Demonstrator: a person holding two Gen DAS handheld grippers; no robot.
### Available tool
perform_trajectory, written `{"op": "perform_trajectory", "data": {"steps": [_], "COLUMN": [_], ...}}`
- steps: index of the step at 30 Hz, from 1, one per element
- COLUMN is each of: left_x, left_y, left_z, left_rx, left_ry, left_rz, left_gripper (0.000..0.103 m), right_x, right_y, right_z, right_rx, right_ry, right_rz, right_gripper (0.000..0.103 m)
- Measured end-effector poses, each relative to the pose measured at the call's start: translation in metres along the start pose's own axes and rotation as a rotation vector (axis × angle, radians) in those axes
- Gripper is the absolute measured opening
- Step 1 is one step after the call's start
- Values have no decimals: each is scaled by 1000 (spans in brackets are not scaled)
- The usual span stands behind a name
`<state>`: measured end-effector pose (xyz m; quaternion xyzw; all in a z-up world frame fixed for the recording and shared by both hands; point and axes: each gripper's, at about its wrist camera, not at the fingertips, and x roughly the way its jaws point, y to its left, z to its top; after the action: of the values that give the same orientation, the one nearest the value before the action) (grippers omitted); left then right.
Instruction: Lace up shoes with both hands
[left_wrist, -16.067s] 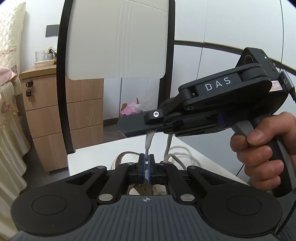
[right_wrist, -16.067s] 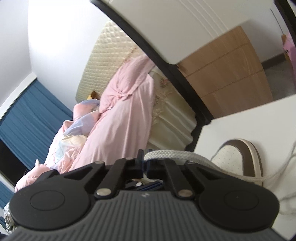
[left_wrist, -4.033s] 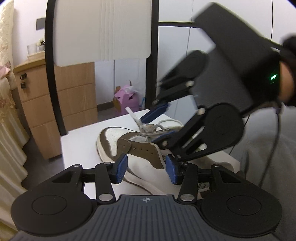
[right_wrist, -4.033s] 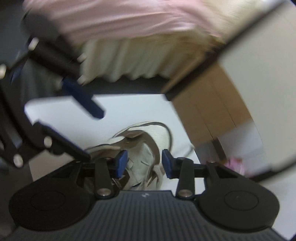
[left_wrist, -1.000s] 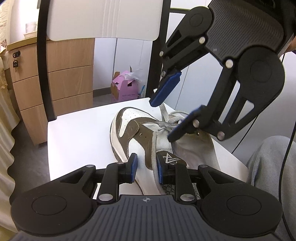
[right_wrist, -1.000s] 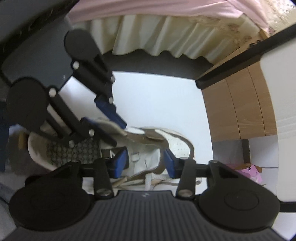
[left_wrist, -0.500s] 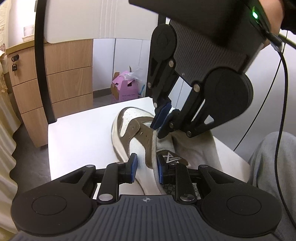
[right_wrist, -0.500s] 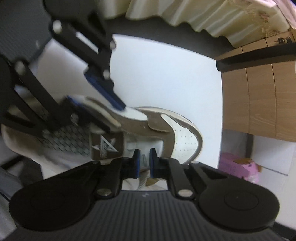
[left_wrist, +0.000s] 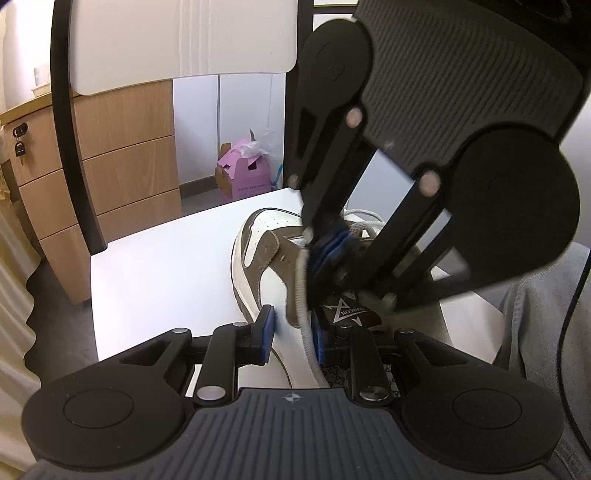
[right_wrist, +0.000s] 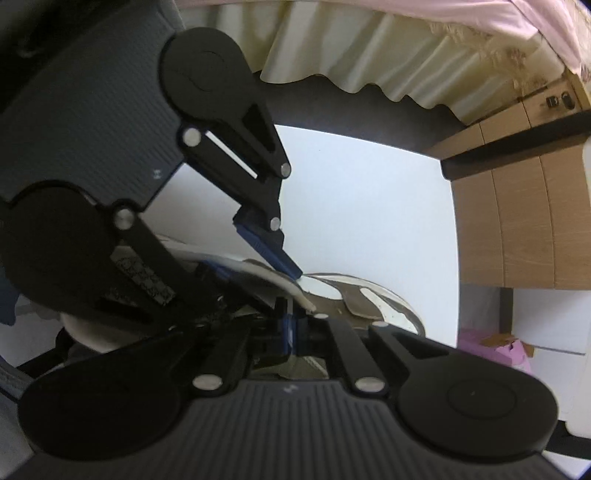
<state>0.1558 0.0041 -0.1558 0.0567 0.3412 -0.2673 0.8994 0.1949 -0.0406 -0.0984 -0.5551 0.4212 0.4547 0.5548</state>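
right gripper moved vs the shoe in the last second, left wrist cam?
Yes. The right gripper has come down from above the shoe onto its lacing, and its jaws have just been closing, now shut by the lace.

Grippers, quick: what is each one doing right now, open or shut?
Left gripper: shut on the shoe's side flap.
Right gripper: jaws just closed, shut on the lace.

Brown-and-white shoe (left_wrist: 266, 258), grey lace (left_wrist: 301, 295), pink box (left_wrist: 242, 173).

Both wrist cameras look down, close, at the shoe (left_wrist: 258, 236).
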Motion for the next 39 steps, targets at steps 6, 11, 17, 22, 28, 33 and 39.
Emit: {"op": "perform_trajectory", "data": {"steps": [6,11,17,22,28,33,39], "left_x": [2,2,3,6,8,9,12], "left_y": [4,4,1,-10,-16,-20,-19], "left_z": [0,-1,-1,-2,-3,-1,-1], "left_rx": [-17,-15,2,37,78,96,99], "left_ry": [8,8,10,16,26,29,35], "left_rz": [-4,-2,15,74,112,123,125], "left_gripper": [25,25,25,25,24,24,24], "right_x": [-21,-14,16,5,-32,-78,-146], "right_y": [-17,-25,-17,-25,-39,-46,-60], "right_z": [-15,-20,-19,-20,-37,-30,2], "right_rx": [14,42,12,141,438,550,567], "right_ry": [-6,16,68,-31,-234,-437,-681], "right_rz": [-24,-7,4,-67,-68,-66,-69], "right_gripper": [44,41,8,2,1,1,1]}}
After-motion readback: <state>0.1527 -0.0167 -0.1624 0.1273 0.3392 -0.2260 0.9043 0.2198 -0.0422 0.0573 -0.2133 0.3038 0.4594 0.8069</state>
